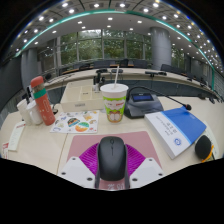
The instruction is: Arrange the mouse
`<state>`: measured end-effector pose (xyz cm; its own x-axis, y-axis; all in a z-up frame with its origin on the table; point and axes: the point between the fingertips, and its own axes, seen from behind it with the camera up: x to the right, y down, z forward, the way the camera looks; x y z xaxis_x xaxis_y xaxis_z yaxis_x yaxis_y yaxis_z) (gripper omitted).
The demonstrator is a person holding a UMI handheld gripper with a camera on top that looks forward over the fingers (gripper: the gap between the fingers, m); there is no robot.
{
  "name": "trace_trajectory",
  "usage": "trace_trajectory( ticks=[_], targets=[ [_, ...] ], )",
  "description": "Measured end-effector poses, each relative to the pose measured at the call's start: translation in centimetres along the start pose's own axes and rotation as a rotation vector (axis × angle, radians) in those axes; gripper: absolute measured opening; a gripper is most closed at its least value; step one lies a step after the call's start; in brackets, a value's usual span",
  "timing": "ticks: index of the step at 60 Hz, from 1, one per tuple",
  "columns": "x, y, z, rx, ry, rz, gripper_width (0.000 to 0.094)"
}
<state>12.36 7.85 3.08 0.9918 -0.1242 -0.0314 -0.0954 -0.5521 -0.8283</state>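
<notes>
A black computer mouse (112, 160) sits between my gripper's (112, 148) two fingers, its front pointing away from me. The magenta pads (90, 158) press on both its sides, so the gripper is shut on the mouse. A dull pink mat (80, 141) lies on the beige table (40, 150) under and just beyond the mouse. I cannot tell whether the mouse rests on the mat or is held just above it.
Beyond the mat stands a paper cup with a straw (114, 101). To its left are a colourful card (75, 122), a red-capped bottle (42, 100) and white bottles (25, 110). To its right are a dark desk phone (143, 102), a blue-and-white book (178, 128) and a black object (204, 147).
</notes>
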Motion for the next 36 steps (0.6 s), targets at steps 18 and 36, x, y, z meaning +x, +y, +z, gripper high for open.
trace_trajectory(
  ticks=[18,36],
  targets=[
    [0.8,3.5,2.1,-0.089,-0.014,0.012,0.0552],
    [-0.6,0.6,-12.4,-0.028,0.039,-0.031,0.086]
  ],
)
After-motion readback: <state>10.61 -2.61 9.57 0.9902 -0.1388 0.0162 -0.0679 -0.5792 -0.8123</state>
